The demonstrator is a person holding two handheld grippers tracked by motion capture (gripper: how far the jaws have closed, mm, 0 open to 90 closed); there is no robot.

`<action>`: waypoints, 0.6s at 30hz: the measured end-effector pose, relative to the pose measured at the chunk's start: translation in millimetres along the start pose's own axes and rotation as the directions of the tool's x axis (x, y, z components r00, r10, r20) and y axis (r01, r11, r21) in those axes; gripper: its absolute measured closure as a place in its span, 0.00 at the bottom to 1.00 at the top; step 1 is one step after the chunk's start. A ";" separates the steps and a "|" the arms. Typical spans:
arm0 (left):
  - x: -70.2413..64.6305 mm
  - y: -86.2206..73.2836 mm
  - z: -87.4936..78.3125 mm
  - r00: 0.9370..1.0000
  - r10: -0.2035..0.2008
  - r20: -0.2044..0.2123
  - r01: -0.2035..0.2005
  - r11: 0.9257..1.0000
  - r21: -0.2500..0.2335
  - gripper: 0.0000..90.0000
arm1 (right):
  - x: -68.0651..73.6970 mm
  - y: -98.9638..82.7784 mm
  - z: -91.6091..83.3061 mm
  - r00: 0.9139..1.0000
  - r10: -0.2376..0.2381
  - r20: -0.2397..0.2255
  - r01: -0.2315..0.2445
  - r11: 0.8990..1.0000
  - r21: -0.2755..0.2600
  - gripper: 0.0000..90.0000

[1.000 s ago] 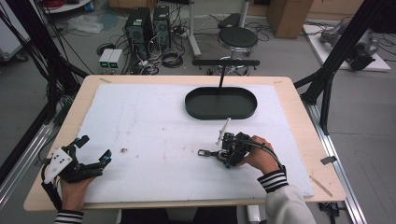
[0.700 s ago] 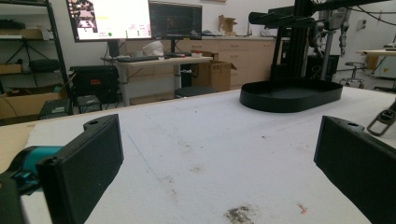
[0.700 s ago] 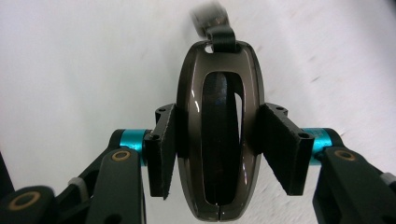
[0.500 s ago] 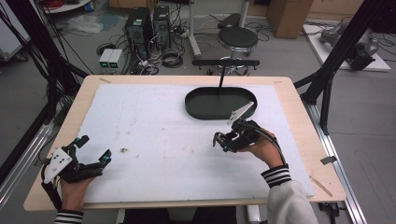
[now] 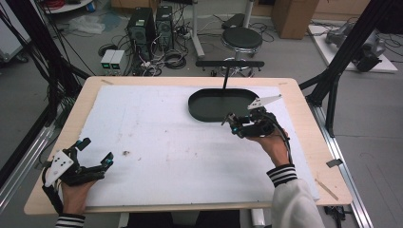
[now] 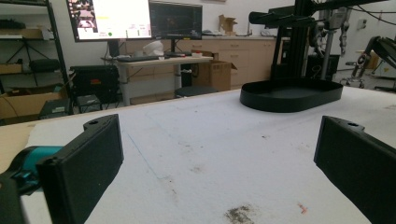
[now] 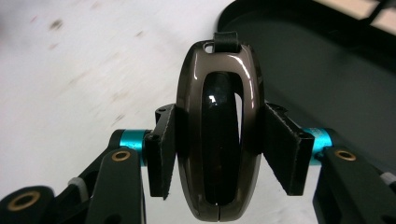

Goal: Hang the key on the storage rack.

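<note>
A glossy dark-brown oval key fob (image 7: pixel 219 126) with a black middle and a small strap loop at its top sits clamped between the pads of my right gripper (image 7: pixel 219 149). In the high view, the right gripper (image 5: pixel 229 118) hovers at the near right rim of the black oval tray (image 5: pixel 196 108), and the fob there is too small to make out. The tray's dark floor (image 7: pixel 322 70) lies just beyond the fob. My left gripper (image 5: pixel 97 151) rests open at the table's front left, with nothing between its wide-apart jaws (image 6: pixel 219 172). The tray (image 6: pixel 289 95) shows far off.
A white mat (image 5: pixel 166 142) covers the wooden table and has a dark smudge (image 5: pixel 126 153) near the left gripper. A black post with a crossbar (image 5: pixel 228 64) stands behind the tray. Computers, cables and a stool lie on the floor beyond the far edge.
My right gripper has carried the key fob from the middle of the mat up and right to the tray's near rim. The left gripper has stayed put.
</note>
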State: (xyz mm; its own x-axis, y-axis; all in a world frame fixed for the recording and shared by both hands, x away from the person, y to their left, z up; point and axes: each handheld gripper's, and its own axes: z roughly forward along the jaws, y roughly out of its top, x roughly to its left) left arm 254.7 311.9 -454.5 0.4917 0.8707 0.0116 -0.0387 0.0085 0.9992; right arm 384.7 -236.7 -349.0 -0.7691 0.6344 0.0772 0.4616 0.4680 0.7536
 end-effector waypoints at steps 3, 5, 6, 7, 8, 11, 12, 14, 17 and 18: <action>0.1 0.0 0.0 1.000 0.000 -0.001 0.000 1.000 0.000 0.02 | -7.2 2.1 -7.1 0.996 0.040 0.077 -0.036 0.997 -0.065 0.54; 0.1 0.0 0.0 1.000 0.000 0.000 0.000 1.000 0.000 0.02 | -10.2 3.6 -10.0 0.993 0.044 0.108 -0.035 0.995 -0.088 0.54; 0.1 0.0 0.0 1.000 0.000 0.000 0.000 1.000 0.000 0.02 | -10.2 3.6 -10.0 0.993 0.044 0.108 -0.035 0.995 -0.088 0.54; 0.1 0.0 -0.1 1.000 0.000 0.000 0.000 1.000 0.000 0.02 | -14.5 6.6 -13.5 0.987 0.053 0.149 -0.035 0.993 -0.116 0.54; 0.1 0.0 -0.1 1.000 0.000 0.000 0.000 1.000 0.000 0.02 | -14.5 6.6 -13.5 0.987 0.053 0.149 -0.035 0.993 -0.116 0.54; -0.1 0.0 -0.1 1.000 0.001 0.000 -0.001 1.000 0.000 0.02 | -22.7 15.0 -19.1 0.977 0.085 0.196 -0.054 0.986 -0.156 0.54; -0.1 0.0 -0.1 1.000 0.001 0.000 -0.001 1.000 0.000 0.02 | -22.7 15.0 -19.1 0.977 0.085 0.196 -0.054 0.986 -0.156 0.54; -0.1 0.0 -0.1 1.000 0.001 0.000 -0.001 1.000 0.000 0.02 | -25.8 19.6 -20.4 0.974 0.091 0.208 -0.056 0.985 -0.165 0.54; 0.1 0.0 0.0 1.000 -0.002 0.000 0.002 1.000 0.000 0.02 | -32.9 31.0 -22.8 0.963 0.110 0.246 -0.061 0.978 -0.201 0.54; 0.2 0.0 0.0 1.000 -0.001 0.000 0.001 1.000 0.000 0.02 | -32.9 31.0 -22.8 0.963 0.110 0.246 -0.061 0.978 -0.201 0.54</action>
State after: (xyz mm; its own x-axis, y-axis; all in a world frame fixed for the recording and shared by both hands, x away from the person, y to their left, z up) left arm 254.8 312.1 -454.4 0.4919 0.8706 0.0107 -0.0378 0.0091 0.9992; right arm 414.3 -257.1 -313.3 -0.5810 0.8139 -0.0031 0.4095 0.2956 0.8631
